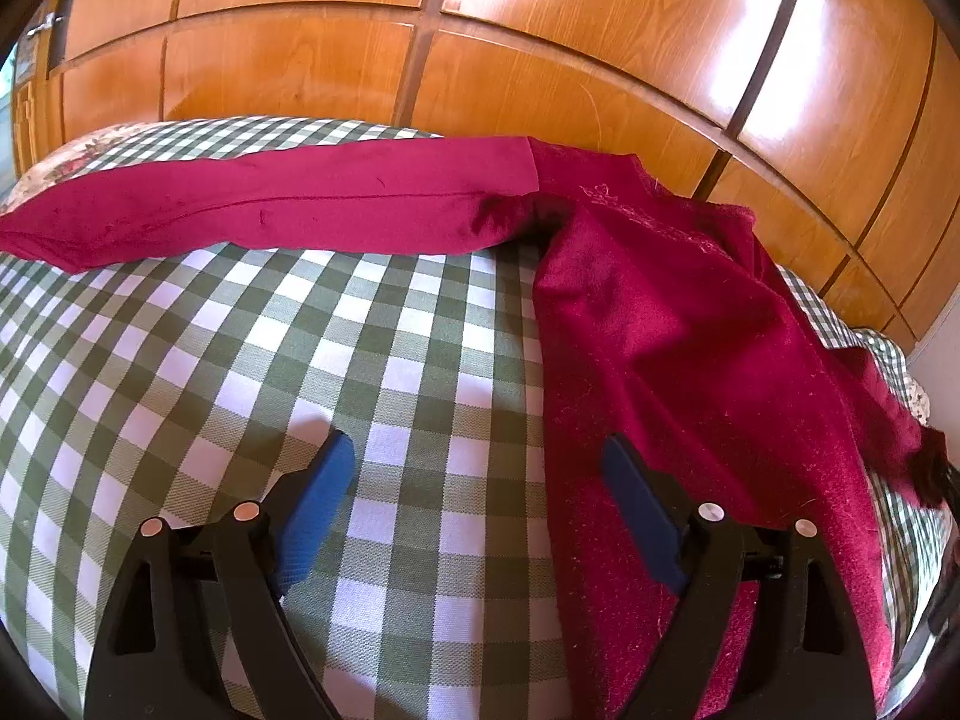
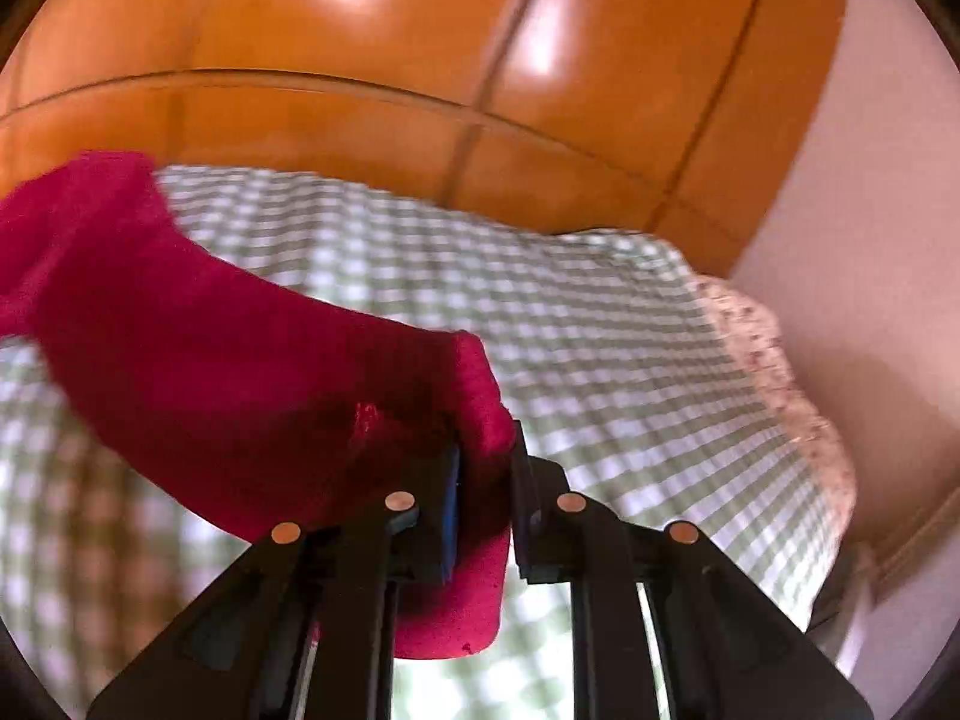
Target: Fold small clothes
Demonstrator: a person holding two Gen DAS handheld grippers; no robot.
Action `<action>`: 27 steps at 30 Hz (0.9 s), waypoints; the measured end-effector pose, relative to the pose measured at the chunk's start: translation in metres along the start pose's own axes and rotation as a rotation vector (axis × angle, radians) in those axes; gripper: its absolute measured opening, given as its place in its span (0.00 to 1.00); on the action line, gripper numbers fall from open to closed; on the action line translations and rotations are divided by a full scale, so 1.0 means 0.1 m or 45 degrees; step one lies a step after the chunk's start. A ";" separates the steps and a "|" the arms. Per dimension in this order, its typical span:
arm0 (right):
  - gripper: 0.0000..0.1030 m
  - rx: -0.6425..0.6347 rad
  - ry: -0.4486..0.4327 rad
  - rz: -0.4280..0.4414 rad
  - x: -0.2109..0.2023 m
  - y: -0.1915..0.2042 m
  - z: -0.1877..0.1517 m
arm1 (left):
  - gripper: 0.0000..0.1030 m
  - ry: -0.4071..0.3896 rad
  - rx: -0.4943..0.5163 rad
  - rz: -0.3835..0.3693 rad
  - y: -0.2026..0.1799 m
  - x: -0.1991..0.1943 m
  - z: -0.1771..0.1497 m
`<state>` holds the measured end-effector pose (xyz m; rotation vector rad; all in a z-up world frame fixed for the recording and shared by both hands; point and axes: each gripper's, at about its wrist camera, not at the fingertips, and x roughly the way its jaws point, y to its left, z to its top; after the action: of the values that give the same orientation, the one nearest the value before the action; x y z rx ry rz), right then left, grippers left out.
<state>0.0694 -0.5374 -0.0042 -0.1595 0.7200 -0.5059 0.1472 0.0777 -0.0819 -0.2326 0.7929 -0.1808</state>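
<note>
Right wrist view: right tongs (image 2: 485, 480) pinch the crimson velvet garment (image 2: 228, 360), folding barely begun; left tongs (image 1: 474, 474) gape empty over the green-checked bed (image 1: 372, 330).

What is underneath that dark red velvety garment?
The dark red velvety garment lies on a green-and-white checked bedsheet, which shows all around it. A floral cover peeks out at the sheet's edge. Whatever lies directly beneath the fabric is covered.

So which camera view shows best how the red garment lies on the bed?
The left wrist view: the red garment shows sharply, spread in two long parts across the checked cover. The right wrist view is blurred and shows only the end that the right tongs grip.
</note>
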 end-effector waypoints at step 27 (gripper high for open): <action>0.72 0.414 0.099 0.567 -0.01 0.72 0.12 | 0.87 0.011 -0.033 -0.050 0.03 0.07 0.00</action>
<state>0.1048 -0.4753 -0.0169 0.3214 0.7131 -0.1968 0.1523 0.0789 -0.0870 -0.2725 0.8003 -0.2089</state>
